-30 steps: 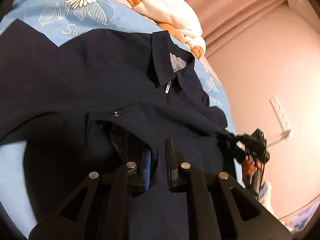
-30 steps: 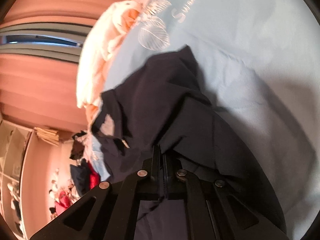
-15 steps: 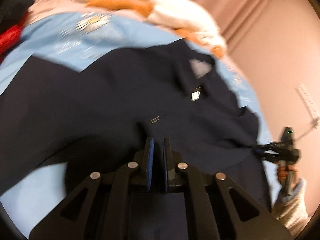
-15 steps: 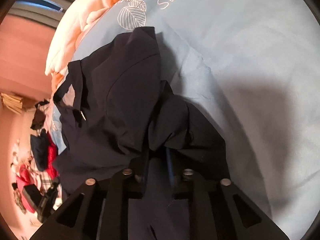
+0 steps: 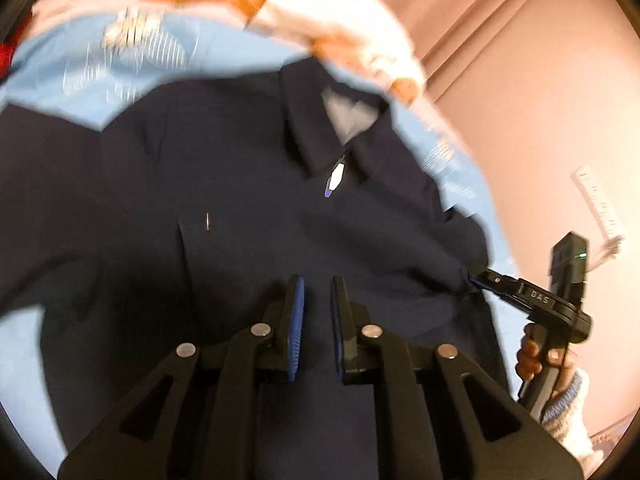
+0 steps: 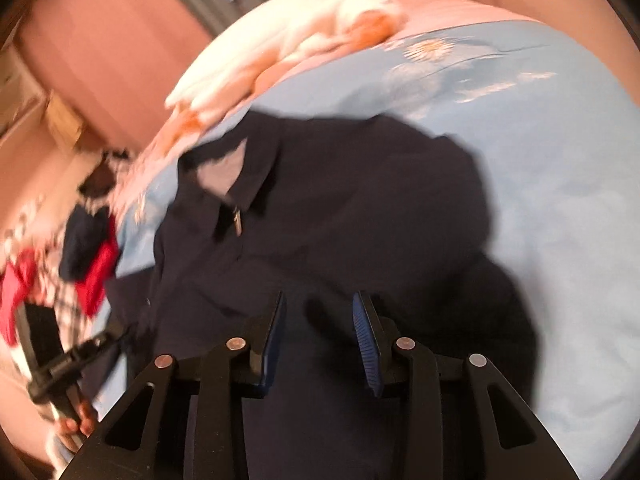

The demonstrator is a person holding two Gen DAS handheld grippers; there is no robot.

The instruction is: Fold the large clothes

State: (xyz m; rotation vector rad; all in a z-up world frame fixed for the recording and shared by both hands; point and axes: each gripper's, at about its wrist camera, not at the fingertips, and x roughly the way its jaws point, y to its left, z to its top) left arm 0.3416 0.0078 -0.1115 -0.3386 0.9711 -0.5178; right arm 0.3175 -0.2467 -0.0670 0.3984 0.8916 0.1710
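Note:
A large navy jacket with collar and zipper lies spread on a light blue bedsheet. It also shows in the right wrist view. My left gripper hovers over the jacket's lower front, its jaws slightly apart with nothing between them. My right gripper is open and empty over the jacket's lower part. In the left wrist view the right gripper sits at the jacket's right edge. In the right wrist view the left gripper sits at the jacket's left edge.
A white and orange blanket is bunched at the bed's head, also in the right wrist view. Red and dark clothes pile at the bed's left. A pink wall stands right of the bed.
Both grippers have let go of the jacket and opened. The jacket now lies flatter and more spread on the sheet. Both cameras have pulled back and turned.

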